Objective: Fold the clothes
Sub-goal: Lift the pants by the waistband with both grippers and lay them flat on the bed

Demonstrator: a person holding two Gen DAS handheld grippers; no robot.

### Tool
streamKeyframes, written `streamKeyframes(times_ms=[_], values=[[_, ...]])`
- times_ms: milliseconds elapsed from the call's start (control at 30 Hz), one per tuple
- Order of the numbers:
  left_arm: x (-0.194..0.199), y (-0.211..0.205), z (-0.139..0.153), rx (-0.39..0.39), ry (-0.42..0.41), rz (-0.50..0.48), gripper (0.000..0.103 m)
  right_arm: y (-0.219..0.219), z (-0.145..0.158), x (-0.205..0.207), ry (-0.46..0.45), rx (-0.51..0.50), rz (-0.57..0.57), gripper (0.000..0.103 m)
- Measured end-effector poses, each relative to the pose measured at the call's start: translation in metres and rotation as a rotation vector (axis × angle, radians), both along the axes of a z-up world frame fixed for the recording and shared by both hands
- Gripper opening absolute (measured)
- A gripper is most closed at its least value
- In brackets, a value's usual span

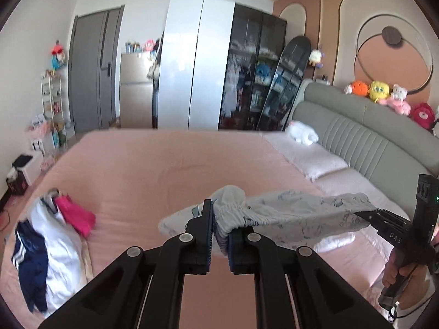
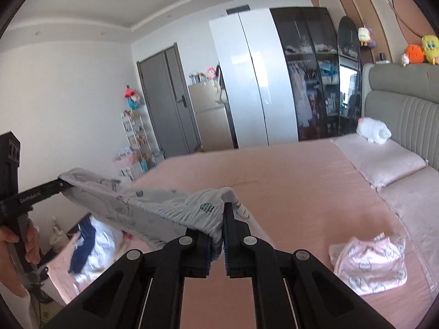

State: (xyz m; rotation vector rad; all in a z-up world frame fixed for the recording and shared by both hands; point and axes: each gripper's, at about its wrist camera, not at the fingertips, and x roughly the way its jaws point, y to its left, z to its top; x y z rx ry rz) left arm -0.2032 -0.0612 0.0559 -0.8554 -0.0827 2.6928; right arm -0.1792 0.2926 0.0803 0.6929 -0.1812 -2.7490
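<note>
Over the pink bed point(image 1: 137, 170), a pale printed garment point(image 1: 296, 213) hangs stretched between both tools: left hand-held gripper point(image 1: 219, 235) clenched on its elastic waistband, right hand-held gripper point(image 2: 222, 241) clamping the opposite end. Light, limp cloth; hems give the surest hold.

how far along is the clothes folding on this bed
Done: one pink printed garment lies folded on the bed. In hand: the light blue printed shorts hang stretched above the bed, the left gripper and right gripper each shut on an end of the waistband. Left: the pile of white, navy and pink clothes at the bed's edge looks unfolded.
</note>
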Motion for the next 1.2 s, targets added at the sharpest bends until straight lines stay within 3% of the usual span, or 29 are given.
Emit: streamKeyframes(times_ms=[67, 200, 267, 333, 367, 433, 533, 633, 867, 967, 1033, 1067, 1100, 1200], values=[[-0.003, 0.004, -0.081, -0.029, -0.191, 0.000, 0.008, -0.008, -0.068, 0.006, -0.149, 0.045, -0.004, 0.005], [0.000, 0.019, -0.239, -0.137, -0.580, -0.003, 0.008, -0.022, -0.221, 0.016, -0.546, 0.151, 0.003, 0.005], [0.012, 0.024, -0.276, -0.146, -0.660, -0.010, 0.008, -0.026, -0.263, 0.024, -0.665, 0.212, 0.015, 0.005], [0.020, 0.025, -0.273, -0.128, -0.628, 0.009, 0.008, -0.030, -0.270, 0.036, -0.659, 0.269, 0.024, 0.010], [0.024, 0.025, -0.272, -0.120, -0.612, 0.019, 0.008, -0.031, -0.262, 0.041, -0.622, 0.289, 0.028, 0.013], [0.027, 0.024, -0.264, -0.089, -0.584, 0.026, 0.008, -0.035, -0.244, 0.048, -0.540, 0.344, 0.029, 0.028], [0.028, 0.024, -0.247, -0.033, -0.544, 0.026, 0.008, -0.046, -0.219, 0.052, -0.416, 0.397, 0.071, 0.033], [0.030, 0.027, -0.225, 0.001, -0.492, 0.005, 0.008, -0.064, -0.202, 0.047, -0.369, 0.361, 0.180, 0.033], [0.032, 0.037, -0.190, -0.026, -0.415, -0.075, 0.008, -0.134, -0.209, 0.035, -0.366, 0.251, 0.404, 0.033], [0.033, 0.038, -0.186, -0.045, -0.405, -0.079, 0.008, -0.147, -0.220, 0.024, -0.426, 0.249, 0.410, 0.033], [0.032, 0.040, -0.186, -0.028, -0.396, -0.080, 0.008, -0.143, -0.220, 0.020, -0.406, 0.294, 0.325, 0.030], [0.032, 0.042, -0.189, -0.031, -0.394, -0.084, 0.008, -0.136, -0.218, 0.017, -0.395, 0.305, 0.268, 0.026], [0.033, 0.044, -0.194, -0.043, -0.401, -0.084, 0.009, -0.123, -0.214, 0.010, -0.397, 0.273, 0.212, 0.011], [0.032, 0.058, -0.219, -0.101, -0.438, -0.079, 0.010, -0.093, -0.195, 0.004, -0.372, 0.213, 0.111, 0.006]])
